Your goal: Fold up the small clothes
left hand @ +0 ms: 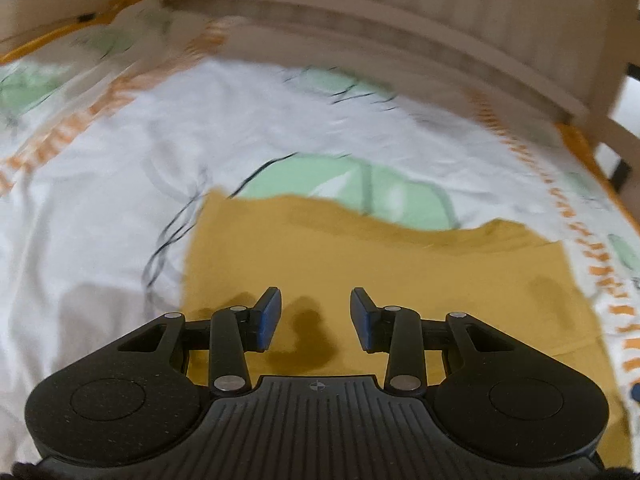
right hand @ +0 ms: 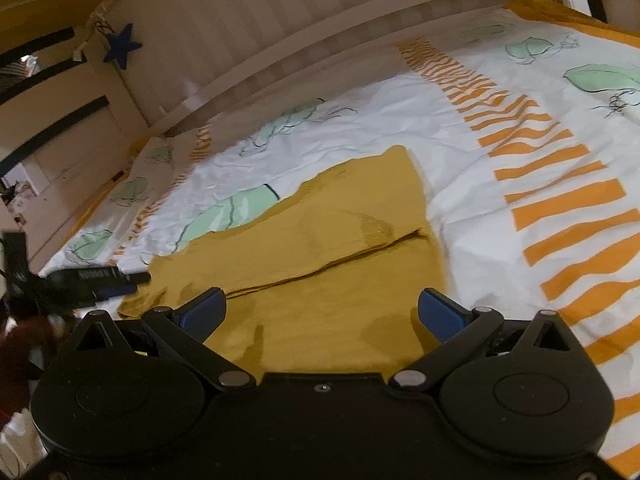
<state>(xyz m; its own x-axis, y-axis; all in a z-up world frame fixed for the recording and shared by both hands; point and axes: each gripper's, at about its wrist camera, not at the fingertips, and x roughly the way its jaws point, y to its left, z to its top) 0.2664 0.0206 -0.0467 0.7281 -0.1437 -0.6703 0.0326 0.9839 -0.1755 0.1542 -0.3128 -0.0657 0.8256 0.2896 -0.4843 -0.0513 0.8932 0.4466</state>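
You had the bed (right hand: 400, 120) to work on, white cover with orange stripes and green leaf prints, wooden rail (right hand: 280, 68) running along the far side. The shirt (right hand: 320, 264), a mustard one, lay flat on the cover right in front of both tools, one flap already doubled over itself with a crease running across.

Left tongs (left hand: 316, 318) were partly spread, hanging over the near part of the shirt with nothing between the pads. Right tongs (right hand: 322, 312) were spread wider, also empty, over the near edge.

My guess on handling: thin soft cotton, weighs nothing, zero stiffness, so it would sag and bunch if you grabbed mid-panel. I'd pinch it at a corner or along the hem, through both layers, and drag low so the fold didn't flop open.
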